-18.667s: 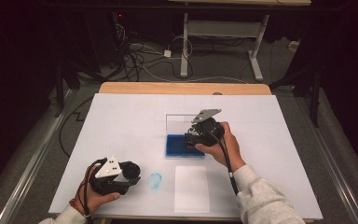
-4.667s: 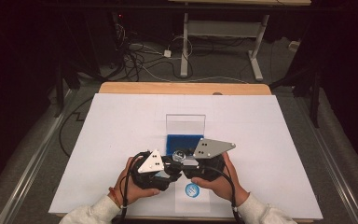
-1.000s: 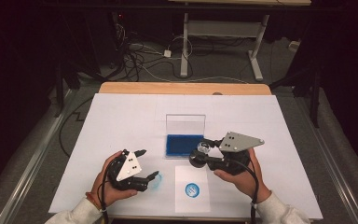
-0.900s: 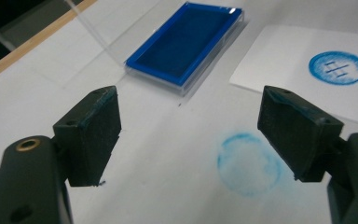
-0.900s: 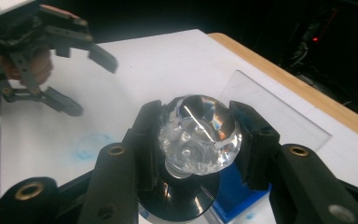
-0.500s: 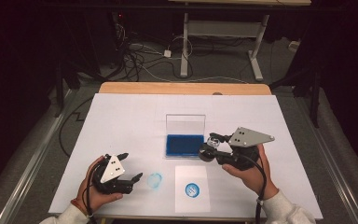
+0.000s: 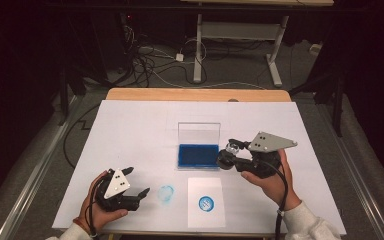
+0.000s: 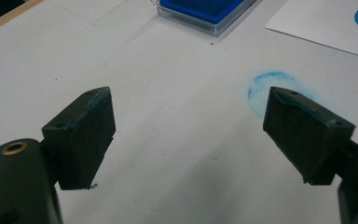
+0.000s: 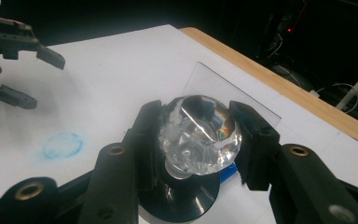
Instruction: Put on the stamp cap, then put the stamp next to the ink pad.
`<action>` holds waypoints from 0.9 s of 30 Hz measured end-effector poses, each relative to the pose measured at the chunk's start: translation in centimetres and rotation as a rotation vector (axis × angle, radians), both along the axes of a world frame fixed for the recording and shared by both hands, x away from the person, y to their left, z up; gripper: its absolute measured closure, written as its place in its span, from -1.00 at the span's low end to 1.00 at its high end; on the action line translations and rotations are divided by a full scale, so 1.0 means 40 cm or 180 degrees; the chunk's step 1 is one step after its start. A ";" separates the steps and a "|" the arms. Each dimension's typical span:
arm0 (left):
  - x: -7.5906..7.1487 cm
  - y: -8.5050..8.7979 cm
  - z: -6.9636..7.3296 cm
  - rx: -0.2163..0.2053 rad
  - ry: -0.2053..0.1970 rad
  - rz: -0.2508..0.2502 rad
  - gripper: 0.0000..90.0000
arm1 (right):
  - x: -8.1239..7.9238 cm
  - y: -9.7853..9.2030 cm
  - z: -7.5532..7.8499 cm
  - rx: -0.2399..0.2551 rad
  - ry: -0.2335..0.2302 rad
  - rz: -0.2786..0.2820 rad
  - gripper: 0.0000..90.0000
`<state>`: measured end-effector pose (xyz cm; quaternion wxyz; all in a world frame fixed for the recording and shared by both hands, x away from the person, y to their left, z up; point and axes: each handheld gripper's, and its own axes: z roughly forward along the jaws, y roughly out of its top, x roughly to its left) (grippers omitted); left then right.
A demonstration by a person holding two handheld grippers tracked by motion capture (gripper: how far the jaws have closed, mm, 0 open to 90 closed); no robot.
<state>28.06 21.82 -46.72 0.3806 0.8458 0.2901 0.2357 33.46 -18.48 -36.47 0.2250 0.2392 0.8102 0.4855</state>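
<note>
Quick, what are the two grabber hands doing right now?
Left gripper: open, nothing between its jaws, which have just been opening.
Right gripper: shut on the stamp with the clear knob.

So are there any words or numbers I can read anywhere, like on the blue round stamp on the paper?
No readable text anywhere.
Round blue print on the paper: its marks are too small and blurred to read.
Smudged blue ring on the table: no letters.
Ink pad: plain blue.

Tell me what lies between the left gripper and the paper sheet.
In the high view, a round blue ink smudge lies on the table between the open left gripper and the paper sheet.
</note>
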 end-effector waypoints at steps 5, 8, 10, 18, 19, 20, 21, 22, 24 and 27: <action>0.005 -0.003 -0.006 0.0033 0.0035 0.0005 -0.64 | 0.013 -0.008 0.019 -0.0004 -0.0031 -0.0053 0.28; 0.006 -0.005 -0.007 0.0042 0.0047 0.0001 -0.64 | 0.023 -0.010 0.028 -0.0037 -0.0049 -0.0108 0.28; 0.006 -0.007 -0.007 0.0044 0.0046 0.0008 -0.64 | 0.032 -0.011 0.032 -0.0074 -0.0062 -0.0142 0.27; 0.007 -0.019 -0.007 0.0109 0.0048 -0.0053 -0.64 | 0.065 -0.022 0.027 -0.0146 -0.0021 -0.0317 0.27; 0.007 -0.018 -0.007 0.0107 0.0053 -0.0048 -0.64 | 0.067 -0.025 0.024 -0.0114 -0.0009 -0.0317 0.27; 0.007 -0.016 -0.007 0.0096 0.0055 -0.0037 -0.64 | 0.069 -0.027 0.020 -0.0108 -0.0019 -0.0343 0.27; 0.008 -0.014 -0.006 0.0080 0.0051 -0.0020 -0.64 | 0.072 -0.028 0.016 -0.0126 -0.0027 -0.0366 0.27; 0.009 -0.013 -0.005 0.0059 0.0044 -0.0010 -0.64 | 0.076 -0.029 0.012 -0.0136 -0.0019 -0.0378 0.27; 0.012 -0.014 -0.005 0.0057 0.0052 -0.0003 -0.64 | 0.084 -0.032 0.003 -0.0162 -0.0015 -0.0410 0.27; 0.014 -0.020 -0.008 0.0090 0.0070 -0.0032 -0.64 | 0.096 -0.039 -0.017 -0.0179 0.0051 -0.0469 0.27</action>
